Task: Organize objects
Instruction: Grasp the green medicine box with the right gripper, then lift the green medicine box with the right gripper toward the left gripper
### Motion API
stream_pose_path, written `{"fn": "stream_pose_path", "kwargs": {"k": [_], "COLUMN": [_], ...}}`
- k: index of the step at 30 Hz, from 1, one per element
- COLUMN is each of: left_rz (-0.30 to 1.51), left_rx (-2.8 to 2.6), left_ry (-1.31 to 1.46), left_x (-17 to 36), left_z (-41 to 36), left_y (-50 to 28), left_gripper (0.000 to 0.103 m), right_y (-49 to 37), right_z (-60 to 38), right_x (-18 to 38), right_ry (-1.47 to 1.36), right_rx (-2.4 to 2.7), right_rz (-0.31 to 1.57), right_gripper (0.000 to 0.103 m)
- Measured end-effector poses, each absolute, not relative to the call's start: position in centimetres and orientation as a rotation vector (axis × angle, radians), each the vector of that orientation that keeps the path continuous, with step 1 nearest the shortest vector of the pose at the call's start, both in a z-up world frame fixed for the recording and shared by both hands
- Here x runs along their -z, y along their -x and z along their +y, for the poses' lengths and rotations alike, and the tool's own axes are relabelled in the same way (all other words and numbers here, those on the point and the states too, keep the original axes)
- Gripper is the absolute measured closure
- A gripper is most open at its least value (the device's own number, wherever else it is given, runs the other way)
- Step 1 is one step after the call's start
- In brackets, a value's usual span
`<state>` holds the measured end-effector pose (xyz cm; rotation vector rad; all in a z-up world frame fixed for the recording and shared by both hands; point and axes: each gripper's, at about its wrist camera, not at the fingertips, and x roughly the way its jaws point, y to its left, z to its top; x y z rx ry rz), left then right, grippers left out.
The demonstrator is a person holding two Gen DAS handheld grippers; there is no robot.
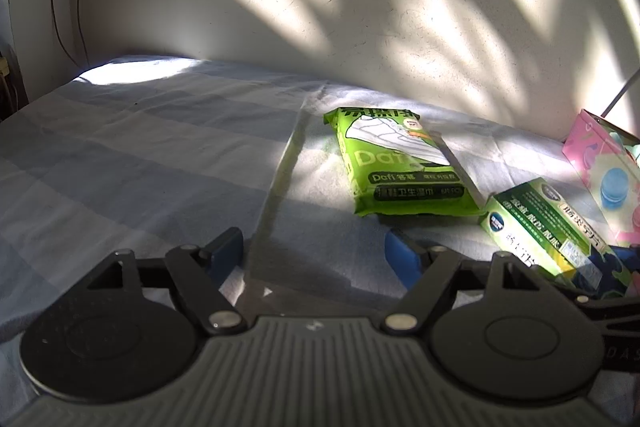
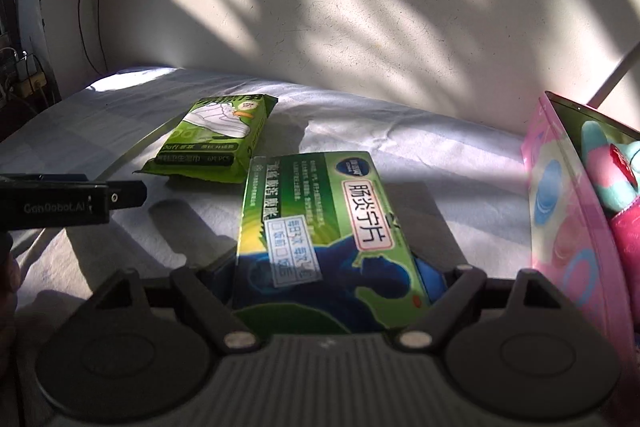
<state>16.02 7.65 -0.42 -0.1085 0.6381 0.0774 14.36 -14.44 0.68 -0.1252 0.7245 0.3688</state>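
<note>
Clamped green medicine box in right gripper; left gripper spread wide, empty, over sunlit blue-checked bed sheet; white wall beyond.

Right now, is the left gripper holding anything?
No, the left gripper is open over bare bedsheet, with the green wipes pack lying ahead, untouched.

One green wet-wipe pack lies on the bed. There is one green medicine box and one pink toy box. Two grippers show.
</note>
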Motion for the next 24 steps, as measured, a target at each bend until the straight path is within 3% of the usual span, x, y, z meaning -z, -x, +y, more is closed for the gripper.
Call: {"fn": "stream_pose_path", "kwargs": {"k": [7,10,24], "left_rz": [0.638,0.638,0.638], "left_rx": [-0.079,-0.081,-0.108], "left_ry": [0.105,0.100,0.072], "left_x": [0.4,0.4,0.5], "left_z": [7.7,7.6,7.2], "left_y": [-16.1,-16.0,-15.7], "left_gripper": [0.023,0.023,0.023], "right_y": [-5.6,-2.7,-1.3], "right_z": [-15.3,-15.6,-17.9], "right_x": [-1.4,-1.4,-1.2], "right_ry": [0.249,0.319,0.260], "right_rx": [-0.705,-0.704,-0.585], "right_rz": [0.686,0.633,0.595], "right_gripper": [0.018,0.006,0.001]}}
